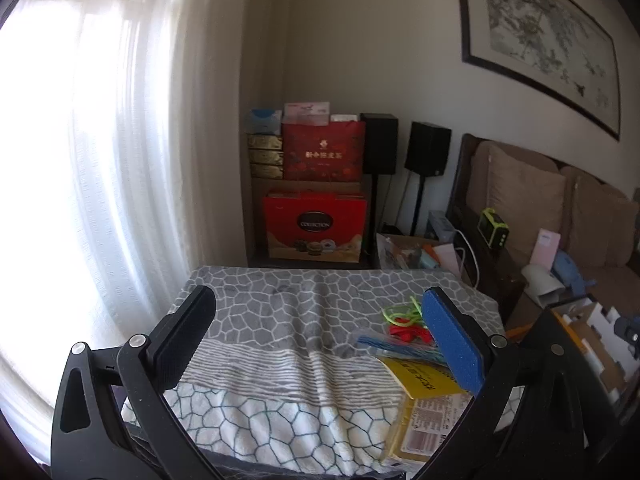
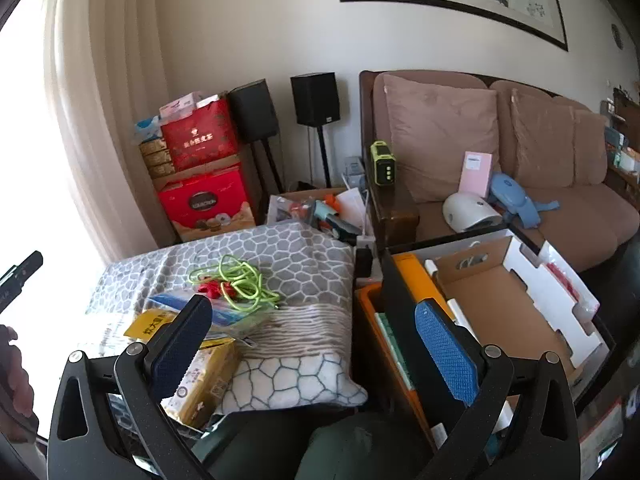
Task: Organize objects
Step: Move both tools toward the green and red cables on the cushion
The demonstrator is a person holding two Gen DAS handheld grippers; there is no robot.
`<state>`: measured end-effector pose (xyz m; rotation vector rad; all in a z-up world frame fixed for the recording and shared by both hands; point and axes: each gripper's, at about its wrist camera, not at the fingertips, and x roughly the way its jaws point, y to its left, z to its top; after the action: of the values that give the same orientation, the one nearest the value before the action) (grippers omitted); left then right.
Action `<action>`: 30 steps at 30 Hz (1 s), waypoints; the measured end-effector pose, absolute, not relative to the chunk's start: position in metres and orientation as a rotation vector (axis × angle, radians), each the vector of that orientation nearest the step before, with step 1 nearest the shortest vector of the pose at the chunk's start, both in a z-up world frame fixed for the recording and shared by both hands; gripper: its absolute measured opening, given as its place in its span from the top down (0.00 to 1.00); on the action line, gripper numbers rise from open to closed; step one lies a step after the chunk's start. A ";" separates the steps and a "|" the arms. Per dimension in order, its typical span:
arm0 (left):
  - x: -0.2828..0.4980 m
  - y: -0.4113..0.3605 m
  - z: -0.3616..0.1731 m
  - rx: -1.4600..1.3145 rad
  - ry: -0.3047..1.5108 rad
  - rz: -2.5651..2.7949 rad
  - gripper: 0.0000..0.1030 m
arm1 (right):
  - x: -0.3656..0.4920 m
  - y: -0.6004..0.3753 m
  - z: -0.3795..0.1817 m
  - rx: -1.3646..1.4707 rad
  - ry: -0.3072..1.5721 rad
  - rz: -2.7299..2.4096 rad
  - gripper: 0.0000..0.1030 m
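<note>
A table under a grey stone-pattern blanket (image 1: 280, 308) carries a small pile on its right part. The pile holds a lime green cord (image 2: 240, 280), a red clip-like piece (image 2: 214, 289), a blue packet (image 2: 228, 314), a yellow packet (image 2: 146, 326) and a yellow box (image 2: 208, 380). In the left wrist view the same green cord (image 1: 400, 312) and yellow packet (image 1: 420, 380) lie beside the right finger. My left gripper (image 1: 320, 332) is open above bare blanket. My right gripper (image 2: 316, 344) is open too, its left finger over the pile, with nothing between the jaws.
An open cardboard box (image 2: 480, 300) and an orange bin (image 2: 366, 300) with flat items stand right of the table. Behind are a brown sofa (image 2: 540, 208), speakers on stands (image 2: 316, 98), stacked red gift boxes (image 1: 316, 224) and a floor box of clutter (image 2: 320, 208). Curtain at left.
</note>
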<state>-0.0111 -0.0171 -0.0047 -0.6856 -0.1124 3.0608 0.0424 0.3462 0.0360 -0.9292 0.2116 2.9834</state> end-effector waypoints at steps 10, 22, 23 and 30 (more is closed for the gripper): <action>-0.015 -0.017 -0.018 -0.716 -0.056 3.046 0.00 | 0.032 0.343 0.019 -1.004 0.323 3.075 0.00; -0.035 -0.054 -0.044 -0.767 -0.134 3.108 0.00 | 0.006 0.348 -0.003 -1.058 0.524 3.190 0.00; -0.036 -0.061 -0.048 -0.767 -0.166 3.127 0.00 | -0.003 0.344 0.000 -1.080 0.505 3.215 0.00; -0.047 -0.084 -0.068 -0.794 -0.256 3.193 0.00 | -0.126 0.271 0.009 -1.481 0.013 3.263 0.00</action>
<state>-0.0471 -0.0843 -0.0682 -0.7936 -0.2564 3.1929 -0.1255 0.2705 0.0087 -1.4811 0.0133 3.2632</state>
